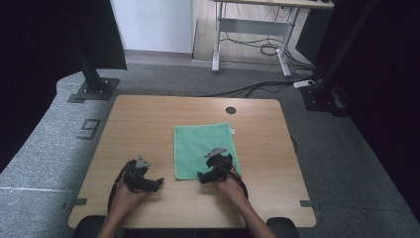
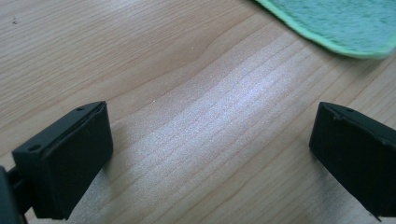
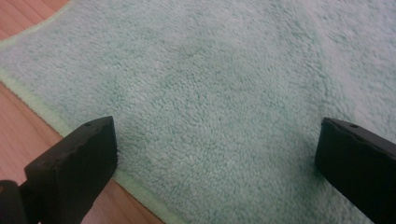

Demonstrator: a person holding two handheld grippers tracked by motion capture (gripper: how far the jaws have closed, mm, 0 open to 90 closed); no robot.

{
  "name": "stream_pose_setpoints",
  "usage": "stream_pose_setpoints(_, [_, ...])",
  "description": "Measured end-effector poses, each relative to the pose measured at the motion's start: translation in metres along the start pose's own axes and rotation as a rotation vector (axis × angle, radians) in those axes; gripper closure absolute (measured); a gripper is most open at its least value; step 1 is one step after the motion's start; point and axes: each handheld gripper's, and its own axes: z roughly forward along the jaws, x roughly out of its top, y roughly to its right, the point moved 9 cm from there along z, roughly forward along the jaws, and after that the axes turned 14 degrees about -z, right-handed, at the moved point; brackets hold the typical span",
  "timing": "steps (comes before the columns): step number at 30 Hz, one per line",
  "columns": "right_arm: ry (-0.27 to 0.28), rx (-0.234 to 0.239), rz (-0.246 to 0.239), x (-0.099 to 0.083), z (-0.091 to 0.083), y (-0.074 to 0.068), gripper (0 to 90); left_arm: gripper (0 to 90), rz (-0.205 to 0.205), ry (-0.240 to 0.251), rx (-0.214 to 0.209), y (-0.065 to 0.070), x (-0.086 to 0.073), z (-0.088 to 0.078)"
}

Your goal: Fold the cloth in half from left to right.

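A green towel (image 1: pixel 204 148) lies flat in the middle of the wooden table (image 1: pixel 143 124). My right gripper (image 1: pixel 204 176) hangs low over the towel's near edge, jaws wide apart; in the right gripper view the towel (image 3: pixel 219 93) spreads between the open jaws (image 3: pixel 217 163) with its hem at the lower left. My left gripper (image 1: pixel 156 182) is over bare wood to the left of the towel, also open. In the left gripper view a corner of the towel (image 2: pixel 336 23) shows at the top right, ahead of the gripper (image 2: pixel 210 154). Nothing is held.
A round dark grommet hole (image 1: pixel 231 110) sits near the table's far edge. Beyond the table stand a black post base (image 1: pixel 94 89), a desk frame (image 1: pixel 252 39) and loose cables (image 1: pixel 257 87) on the grey floor.
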Motion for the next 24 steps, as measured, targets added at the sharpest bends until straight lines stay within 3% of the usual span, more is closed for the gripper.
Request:
stream_pose_setpoints(8, [-0.012, -0.019, -0.002, -0.018, -0.013, 0.007, 0.0, 0.0, 0.000, 0.000, 0.000, 0.000, 0.000, 0.000])
stream_pose_setpoints(16, [-0.008, -0.015, 0.029, -0.034, -0.024, 0.012, 0.0, 0.0, -0.019, -0.016, 0.017, 0.001, 0.004, 0.002])
stream_pose_setpoints(20, [-0.008, -0.014, 0.029, -0.035, -0.025, 0.012, 0.0, 1.1, -0.021, -0.003, 0.020, 0.000, 0.017, 0.004])
stream_pose_setpoints(24, [0.002, -0.008, 0.034, -0.035, -0.025, 0.012, 0.9, 2.2, -0.023, 0.045, 0.012, -0.003, 0.046, 0.006])
